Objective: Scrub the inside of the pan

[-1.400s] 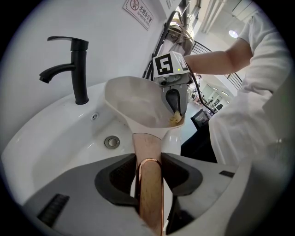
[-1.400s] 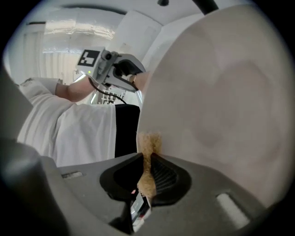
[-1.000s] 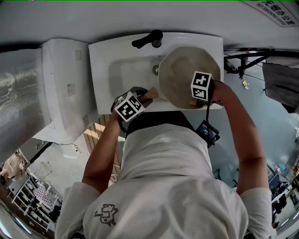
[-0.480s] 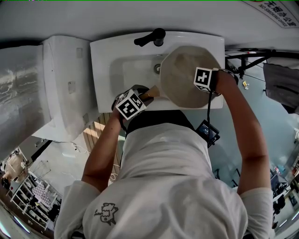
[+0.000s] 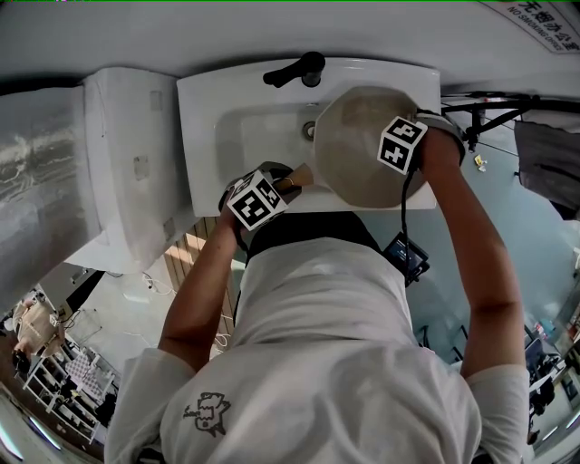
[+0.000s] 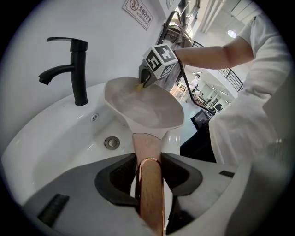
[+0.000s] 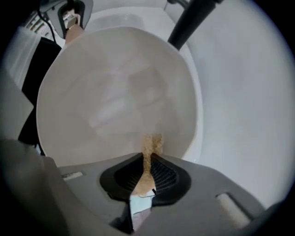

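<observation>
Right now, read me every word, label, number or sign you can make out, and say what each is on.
"NO SMOKING OFFIC": wall sign, head view, cut by the picture's edge.
"无烟办公": Chinese line above it on that sign, partly cut, so uncertain.
Wall sign in the left gripper view: red prohibition symbol; lettering too small to read.
Marker cubes: patterns only.
Shirt: a drawing, no words.

Hidden, cropped and blurred parts

In the right gripper view, the right hand-held gripper (image 7: 147,159) pinches a tan pad (image 7: 150,145), and only a thin edge of the pad shows. The inside of the pan (image 7: 115,92) is blurred there, and the faucet (image 7: 189,20) is cut off by the top edge. In the left gripper view, the near end of the handle (image 6: 150,184) runs off the bottom edge. In the head view, the pan covers the right of the sink (image 5: 240,136).
</observation>
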A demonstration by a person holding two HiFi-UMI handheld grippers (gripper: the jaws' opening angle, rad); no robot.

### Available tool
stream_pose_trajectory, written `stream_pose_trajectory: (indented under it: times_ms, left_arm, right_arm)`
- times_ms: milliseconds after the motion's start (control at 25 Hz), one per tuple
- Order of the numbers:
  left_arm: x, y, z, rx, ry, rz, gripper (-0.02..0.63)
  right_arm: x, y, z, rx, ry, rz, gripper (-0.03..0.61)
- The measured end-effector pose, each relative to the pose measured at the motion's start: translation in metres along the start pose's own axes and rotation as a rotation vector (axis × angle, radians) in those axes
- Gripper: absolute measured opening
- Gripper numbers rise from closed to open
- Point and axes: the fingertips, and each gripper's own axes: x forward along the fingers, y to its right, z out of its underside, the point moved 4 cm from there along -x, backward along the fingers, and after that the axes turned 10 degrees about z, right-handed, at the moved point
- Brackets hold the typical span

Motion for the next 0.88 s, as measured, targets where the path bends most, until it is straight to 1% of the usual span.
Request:
stream_pose_trajectory:
  times_ms: [120, 200, 320, 440, 640, 760, 880]
  left_arm:
    - [-0.001, 0.000, -0.001, 0.002, 0.002, 0.004, 0.165]
    - [-0.001, 0.000, 0.000, 0.001, 0.002, 0.007, 0.166]
    - [0.000, -0.001, -0.001, 0.003, -0.005, 0.010, 0.166]
    - [0.000, -0.001, -0.001, 0.003, -0.008, 0.016, 0.166]
    - [0.000, -0.002, 0.000, 0.004, -0.002, 0.024, 0.166]
    - [0.000, -0.002, 0.000, 0.005, -0.007, 0.024, 0.166]
    - [0.001, -0.002, 0.000, 0.004, -0.012, 0.026, 0.166]
  right_arm:
    - [-0.006, 0.020, -0.016, 0.013, 0.135, 0.172, 0.048]
    - [-0.010, 0.029, -0.027, 0.017, 0.217, 0.266, 0.049]
    - [-0.013, 0.036, -0.042, 0.011, 0.329, 0.355, 0.048]
    - [-0.014, 0.033, -0.057, 0.008, 0.412, 0.397, 0.048]
    - [-0.028, 0.033, -0.082, 0.041, 0.499, 0.417, 0.048]
    - [-0.031, 0.029, -0.101, 0.013, 0.554, 0.423, 0.048]
    - [-0.029, 0.020, -0.116, -0.008, 0.592, 0.408, 0.048]
